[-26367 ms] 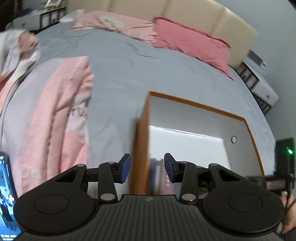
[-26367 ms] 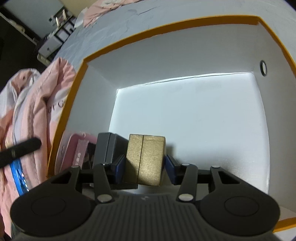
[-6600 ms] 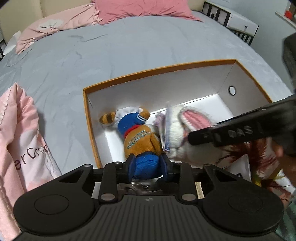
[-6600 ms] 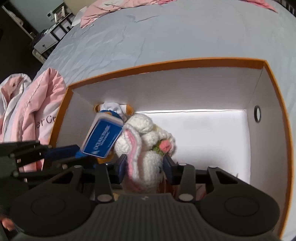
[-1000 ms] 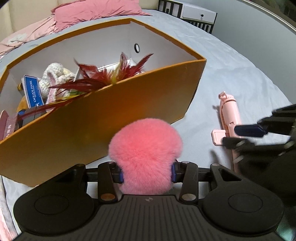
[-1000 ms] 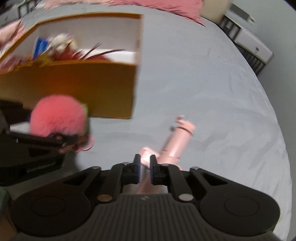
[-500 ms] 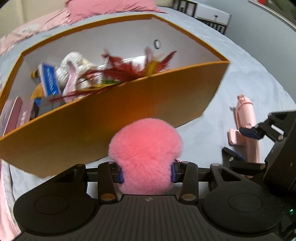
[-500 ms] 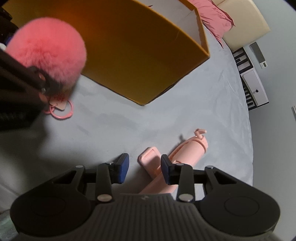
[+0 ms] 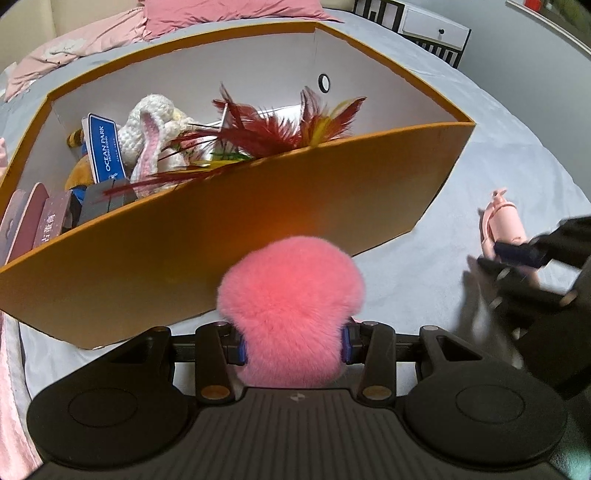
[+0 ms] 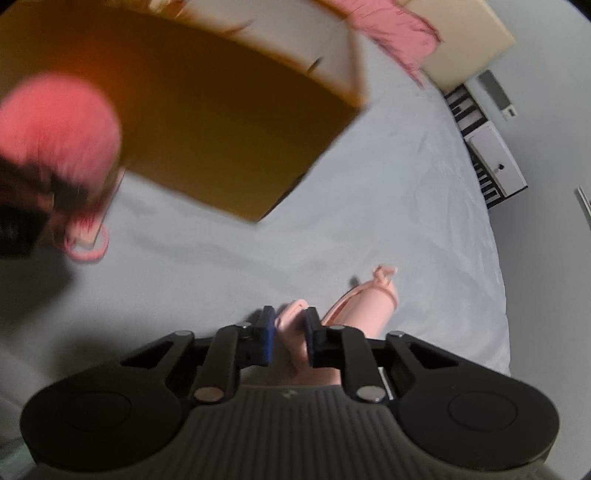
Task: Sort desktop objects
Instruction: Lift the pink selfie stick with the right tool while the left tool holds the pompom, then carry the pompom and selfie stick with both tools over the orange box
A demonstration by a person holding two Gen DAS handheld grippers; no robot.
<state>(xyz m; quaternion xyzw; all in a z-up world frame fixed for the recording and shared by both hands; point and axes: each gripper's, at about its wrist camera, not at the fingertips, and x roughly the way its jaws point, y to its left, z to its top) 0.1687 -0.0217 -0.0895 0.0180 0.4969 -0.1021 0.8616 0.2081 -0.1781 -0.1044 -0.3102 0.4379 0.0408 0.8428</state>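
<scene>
My left gripper (image 9: 291, 345) is shut on a fluffy pink pompom (image 9: 291, 306) and holds it just in front of the orange box (image 9: 236, 236), above the bed. The pompom (image 10: 55, 118) and its pink ring (image 10: 86, 245) also show blurred in the right wrist view. My right gripper (image 10: 290, 338) has closed around the flat end of a pink selfie stick (image 10: 364, 306) that lies on the grey sheet; the stick (image 9: 502, 225) also shows in the left wrist view, right of the box. The box holds a white knitted bunny (image 9: 151, 125), red feathers (image 9: 273, 125) and a blue card (image 9: 105, 147).
Small boxes and books (image 9: 48, 221) stand at the box's left end. Pink pillows (image 9: 229, 11) lie at the head of the bed. A white bedside cabinet (image 10: 495, 162) stands past the bed's right edge. Pink cloth (image 9: 9, 387) lies at the left.
My right gripper has closed from open onto the selfie stick's flat end. My left gripper has lifted the pompom a little, so more of the box's inside shows.
</scene>
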